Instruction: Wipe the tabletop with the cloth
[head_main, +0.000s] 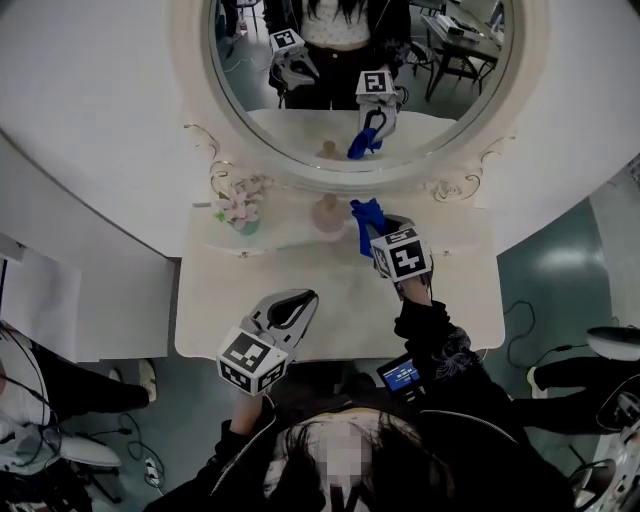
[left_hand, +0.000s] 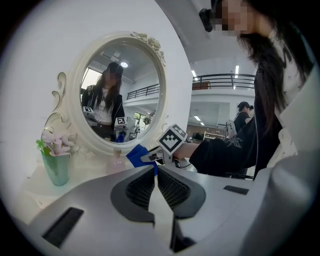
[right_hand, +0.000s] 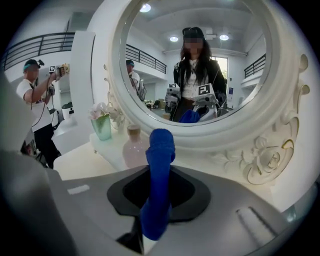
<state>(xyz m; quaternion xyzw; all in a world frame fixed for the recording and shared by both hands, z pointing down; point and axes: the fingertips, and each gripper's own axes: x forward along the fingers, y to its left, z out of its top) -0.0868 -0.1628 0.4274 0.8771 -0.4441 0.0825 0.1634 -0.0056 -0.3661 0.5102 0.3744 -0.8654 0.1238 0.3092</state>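
A blue cloth (head_main: 366, 222) (right_hand: 159, 180) is pinched upright in my right gripper (head_main: 378, 232) (right_hand: 159, 192), which hangs over the back right of the cream tabletop (head_main: 450, 290), close to the raised shelf under the mirror. From the left gripper view the cloth (left_hand: 136, 156) shows as a blue fold ahead of the marker cube. My left gripper (head_main: 290, 310) (left_hand: 156, 186) is shut with nothing between its jaws, above the table's front left part.
A round ornate mirror (head_main: 360, 90) stands behind the table. On the shelf below it sit a green vase of pink flowers (head_main: 238, 212) (left_hand: 56, 162) (right_hand: 101, 125) and a pink bottle (head_main: 328, 212) (right_hand: 134, 147). White walls flank the table. Other people stand off to the left.
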